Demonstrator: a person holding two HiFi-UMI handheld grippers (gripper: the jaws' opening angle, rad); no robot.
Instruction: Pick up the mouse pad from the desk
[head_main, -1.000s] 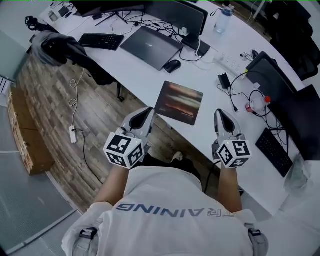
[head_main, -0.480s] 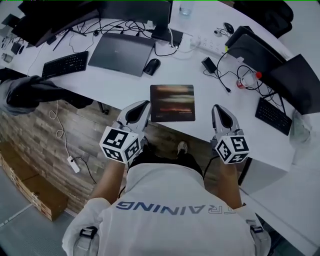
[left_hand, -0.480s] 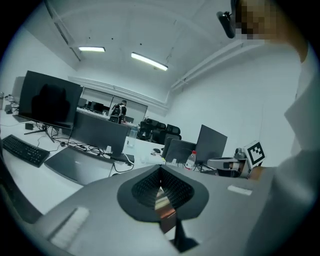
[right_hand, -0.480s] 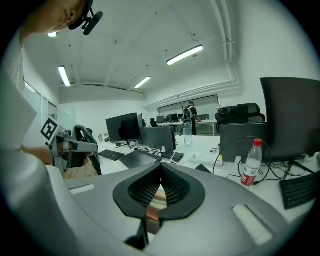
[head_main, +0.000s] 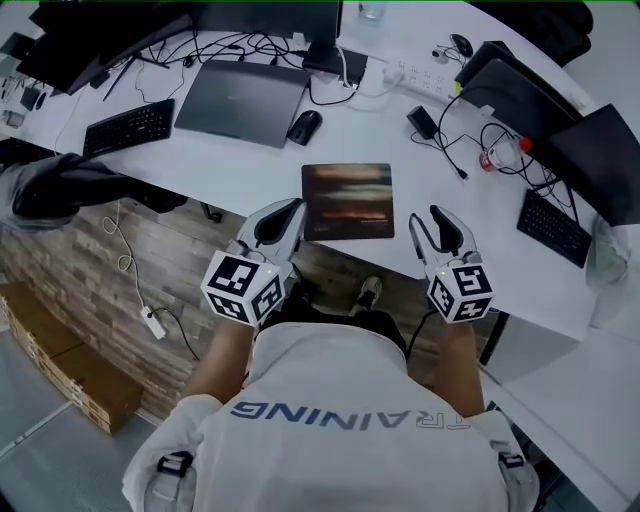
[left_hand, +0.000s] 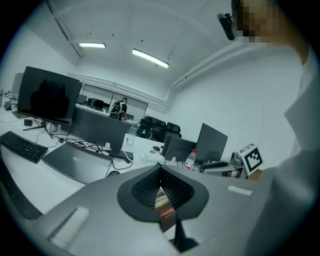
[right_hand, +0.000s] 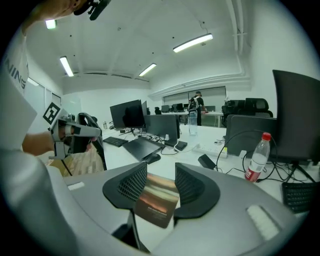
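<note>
**Approach stage, grasp not yet made**

- Pad (head_main: 347, 201): flat on the white table (head_main: 250, 175), at the near edge, square to the person. It is in the same spot as a second ago, and nothing touches it.
- Right gripper (head_main: 430, 222): just right of the pad's near corner, above the table edge. Its fingers (right_hand: 131, 186) were closed a second ago and are opening now. The pad shows through the gap but lies beyond the tips, out of contact.
- Left gripper (head_main: 290, 208): at the pad's near left corner, closer in than a second ago. Its fingers (left_hand: 147, 187) are closed tip to tip on nothing, with a sliver of pad visible past them.
- Also on the table, all behind the pad: a mouse (head_main: 303, 127), a closed laptop (head_main: 240, 100), a keyboard (head_main: 127, 127), and off to the right a bottle (head_main: 497, 155) among cables.

Reading: the right side appears to be readying the grasp. The overhanging near edge or the right corner looks like the easiest place to bite a thin, flat sheet. The left gripper, being closed, seems better placed to steady or nudge the pad than to pinch it.

Risk: the pad may slide away rather than lift if a lower finger does not get beneath it.
</note>
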